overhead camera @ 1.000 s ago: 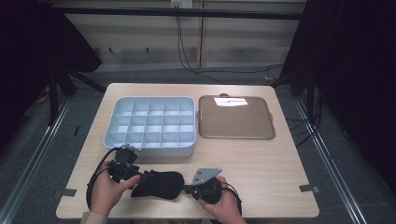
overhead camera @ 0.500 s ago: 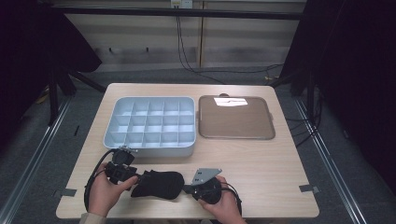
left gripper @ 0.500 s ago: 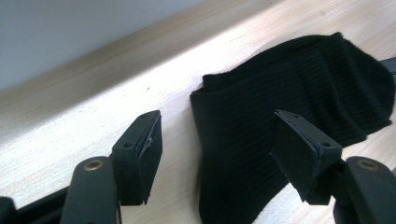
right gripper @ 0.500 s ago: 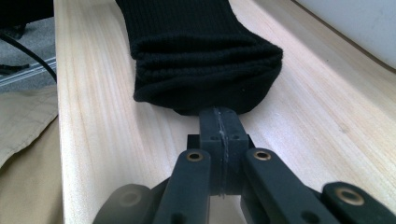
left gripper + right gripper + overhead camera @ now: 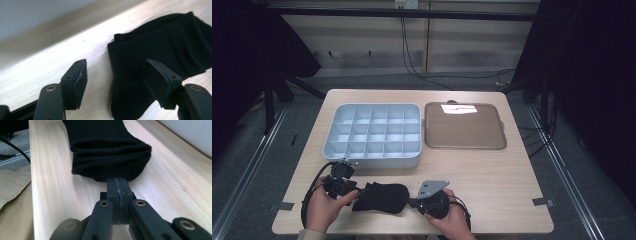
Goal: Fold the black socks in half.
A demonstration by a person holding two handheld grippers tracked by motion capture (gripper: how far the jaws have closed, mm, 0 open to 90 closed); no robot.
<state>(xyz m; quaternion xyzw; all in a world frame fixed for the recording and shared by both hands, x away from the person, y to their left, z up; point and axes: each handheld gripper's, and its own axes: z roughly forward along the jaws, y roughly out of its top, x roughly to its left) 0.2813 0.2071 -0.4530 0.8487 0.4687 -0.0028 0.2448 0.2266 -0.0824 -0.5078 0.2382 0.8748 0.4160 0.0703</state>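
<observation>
Right gripper view: right gripper is pinching the black sock at frame centre; left gripper view: left gripper is gaping wide over the sock's edge.

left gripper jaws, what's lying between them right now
In the left gripper view, the edge of the black sock lies on bare table between the open jaws of the left gripper; neither pad touches it.

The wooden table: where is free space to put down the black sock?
Bare wood lies right of the right gripper, below the flat brown tray. The wooden table is crowded at the front left, between the grey compartment box, the left gripper and the black sock.
</observation>
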